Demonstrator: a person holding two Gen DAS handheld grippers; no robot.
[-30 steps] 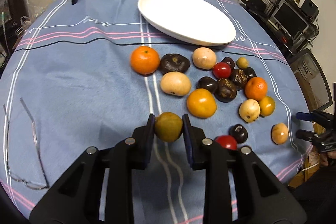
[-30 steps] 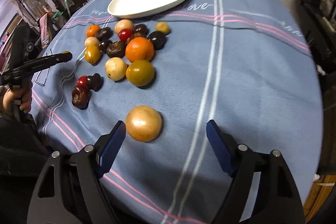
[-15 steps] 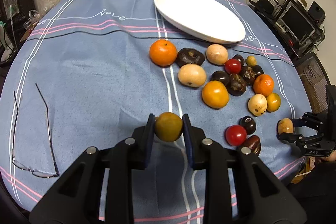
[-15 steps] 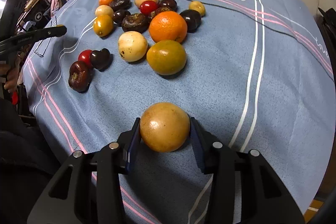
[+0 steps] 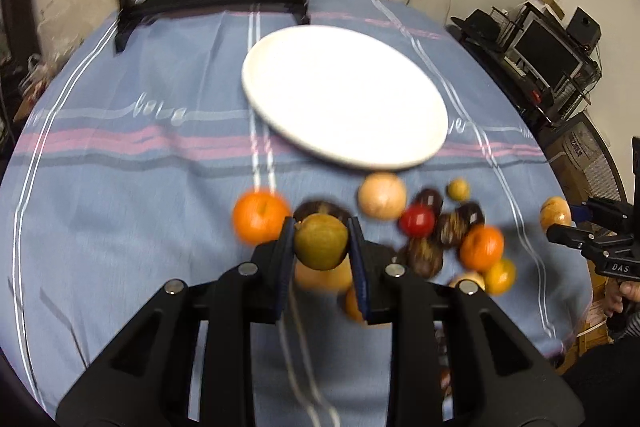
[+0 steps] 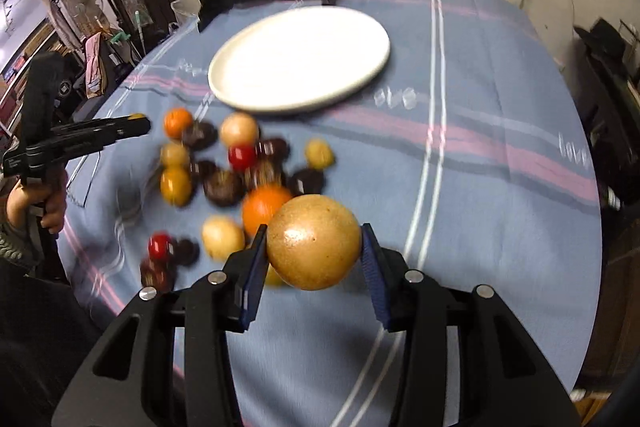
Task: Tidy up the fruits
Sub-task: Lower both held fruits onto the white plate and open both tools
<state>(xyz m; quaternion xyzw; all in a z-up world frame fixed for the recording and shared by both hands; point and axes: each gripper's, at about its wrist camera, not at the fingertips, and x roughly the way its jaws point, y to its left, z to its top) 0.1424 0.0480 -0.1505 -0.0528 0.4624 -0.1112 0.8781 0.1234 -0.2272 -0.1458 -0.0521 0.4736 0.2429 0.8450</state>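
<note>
Left wrist view: an olive-green fruit (image 5: 321, 242) sits clenched between the pads of the left tool (image 5: 320, 247), lifted above the blue striped counter (image 5: 120, 187). Right wrist view: a large golden-brown fruit (image 6: 314, 242) is gripped in the right tool (image 6: 314, 259), also clear of the cloth. Behind both lies a loose cluster of fruits (image 6: 240, 171), blurred, orange, red, dark and pale. Beyond the cluster rests a white plate (image 6: 300, 61).
</note>
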